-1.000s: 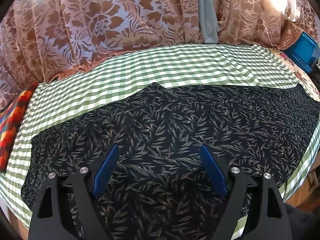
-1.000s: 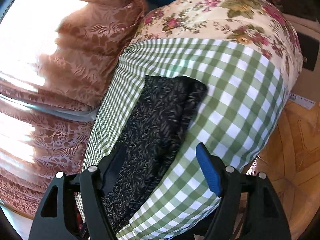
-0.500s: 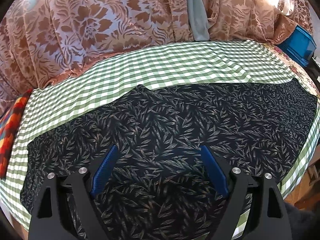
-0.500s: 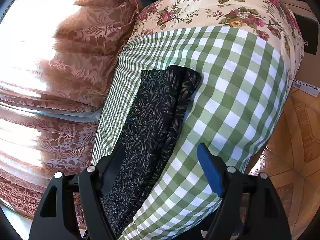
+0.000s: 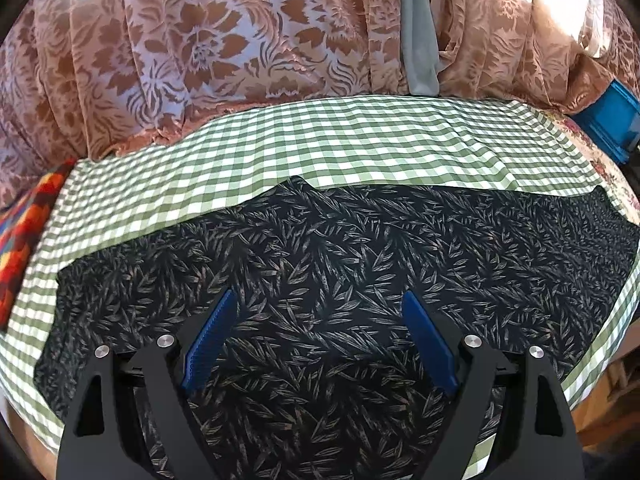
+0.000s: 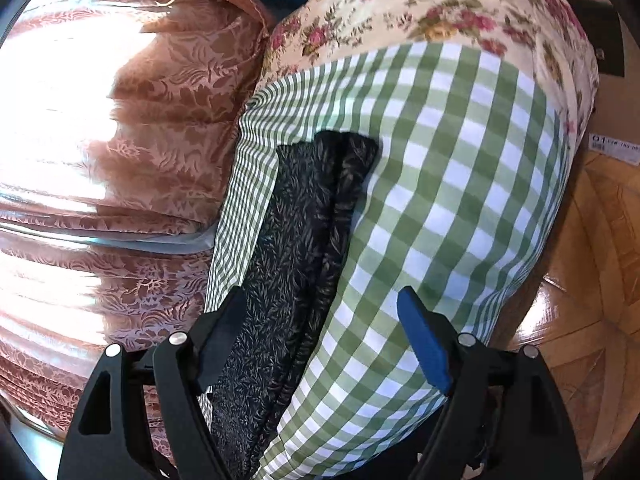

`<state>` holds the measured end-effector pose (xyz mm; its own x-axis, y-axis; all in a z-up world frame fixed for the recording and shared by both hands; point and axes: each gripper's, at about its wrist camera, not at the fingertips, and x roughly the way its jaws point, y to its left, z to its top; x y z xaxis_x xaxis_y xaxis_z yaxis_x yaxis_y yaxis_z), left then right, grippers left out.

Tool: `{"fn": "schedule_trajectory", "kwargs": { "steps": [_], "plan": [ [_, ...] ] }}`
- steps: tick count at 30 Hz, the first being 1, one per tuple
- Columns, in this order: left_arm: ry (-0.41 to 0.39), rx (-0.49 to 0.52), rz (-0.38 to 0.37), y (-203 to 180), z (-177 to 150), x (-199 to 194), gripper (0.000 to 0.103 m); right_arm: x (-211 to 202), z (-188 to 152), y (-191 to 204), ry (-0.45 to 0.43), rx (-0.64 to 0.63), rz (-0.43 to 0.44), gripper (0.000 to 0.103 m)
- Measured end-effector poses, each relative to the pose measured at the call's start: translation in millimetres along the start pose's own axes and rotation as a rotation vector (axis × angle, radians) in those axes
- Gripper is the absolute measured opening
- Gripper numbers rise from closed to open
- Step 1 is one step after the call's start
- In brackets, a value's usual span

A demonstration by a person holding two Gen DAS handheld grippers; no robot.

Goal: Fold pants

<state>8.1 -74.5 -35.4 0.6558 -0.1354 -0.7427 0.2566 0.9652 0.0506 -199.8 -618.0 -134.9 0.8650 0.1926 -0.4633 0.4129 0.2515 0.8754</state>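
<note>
Pants (image 5: 340, 280) of dark cloth with a pale leaf print lie spread flat on a green and white checked cloth (image 5: 360, 148), reaching from the left side to the right side in the left wrist view, with a small peak on their far edge. The left gripper (image 5: 318, 334) hangs over the middle of the pants with its two blue pads (image 5: 210, 344) spread wide, and nothing is between them. Behind the checked cloth hangs a brown flowered curtain (image 5: 200, 48), a blue box (image 5: 612, 120) stands at the far right, and a red and orange patterned fabric (image 5: 20, 240) shows at the left edge. In the right wrist view the pants (image 6: 304, 240) are seen from their end as a long narrow strip, and a flowered sheet (image 6: 440, 4) lies beyond the checked cloth (image 6: 460, 168). The right gripper (image 6: 324, 326) has its fingers also far apart and holds nothing; its left finger is above the pants, its right finger above the checked cloth. A wooden floor (image 6: 600, 280) is at the right.
</note>
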Motion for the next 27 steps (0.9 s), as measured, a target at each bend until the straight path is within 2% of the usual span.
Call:
{"fn": "schedule_trajectory", "kwargs": {
  "steps": [5,9,10,12,19,21,23,27],
  "plan": [
    [0.042,-0.025,-0.060,0,-2,7,0.084,6,2,1,0.001,0.001,0.018,0.077],
    [0.078,-0.063,-0.196,4,-4,10,0.084,12,7,-4,-0.006,0.014,0.021,0.072],
    [0.082,-0.060,-0.222,3,-4,10,0.083,13,8,-3,-0.006,0.013,0.028,0.067],
    [0.083,-0.061,-0.257,1,-6,9,0.083,17,12,1,-0.014,-0.003,0.033,0.066],
    [0.107,-0.047,-0.269,-1,-7,13,0.083,52,35,7,-0.027,-0.029,-0.014,0.061],
    [0.104,-0.052,-0.269,1,-7,13,0.083,62,43,12,-0.033,-0.050,-0.061,0.046],
    [0.106,-0.059,-0.265,4,-8,13,0.083,70,45,25,-0.016,-0.100,-0.089,0.014],
    [0.102,-0.062,-0.229,11,-6,12,0.083,77,21,93,0.029,-0.349,-0.040,0.010]
  ]
}}
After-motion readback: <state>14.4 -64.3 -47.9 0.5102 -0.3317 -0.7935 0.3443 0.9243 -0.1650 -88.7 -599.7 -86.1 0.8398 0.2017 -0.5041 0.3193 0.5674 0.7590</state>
